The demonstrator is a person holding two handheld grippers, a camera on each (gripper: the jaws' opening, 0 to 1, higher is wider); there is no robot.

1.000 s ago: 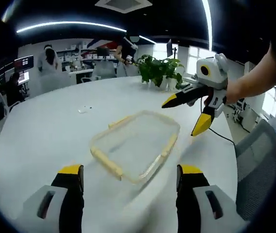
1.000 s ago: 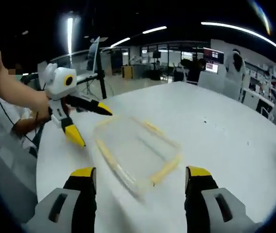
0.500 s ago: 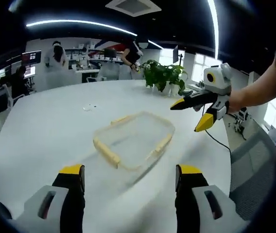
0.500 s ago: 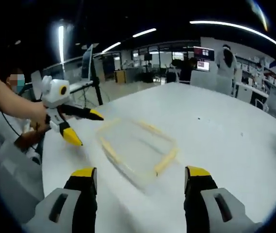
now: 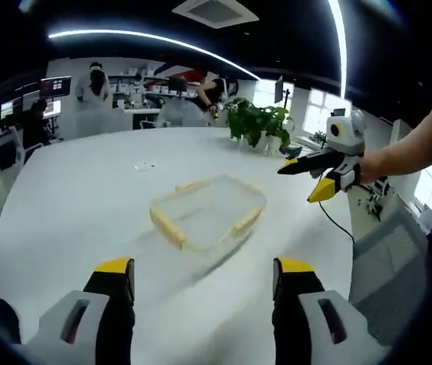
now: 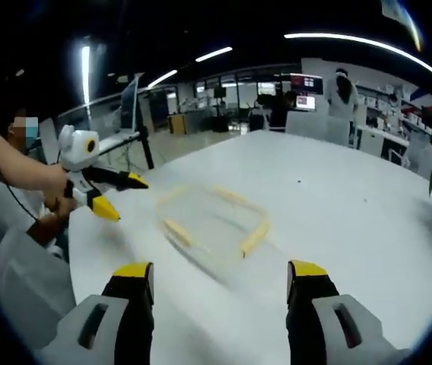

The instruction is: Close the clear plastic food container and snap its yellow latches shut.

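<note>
A clear plastic food container (image 5: 207, 211) with yellow latches (image 5: 167, 227) along its sides lies flat in the middle of the round white table (image 5: 71, 205). My left gripper (image 5: 203, 285) hangs open, well back from it, with nothing between its jaws. My right gripper (image 5: 307, 179) is held open in the air to the right of the container, away from it. In the right gripper view the container (image 6: 212, 220) lies ahead of the open right gripper (image 6: 220, 281), and the left gripper (image 6: 121, 195) is open at the far left. Whether the latches are snapped down is too blurred to tell.
A potted plant (image 5: 258, 122) stands at the table's far edge. A small scrap (image 5: 144, 165) lies on the table beyond the container. A grey chair (image 5: 387, 247) is at the right. A seated person's sleeve (image 6: 26, 266) shows at the left. People and desks fill the background.
Both views have pulled back, so the container looks smaller and farther off. The two grippers have drawn away from it and stay open. The container itself has not moved.
</note>
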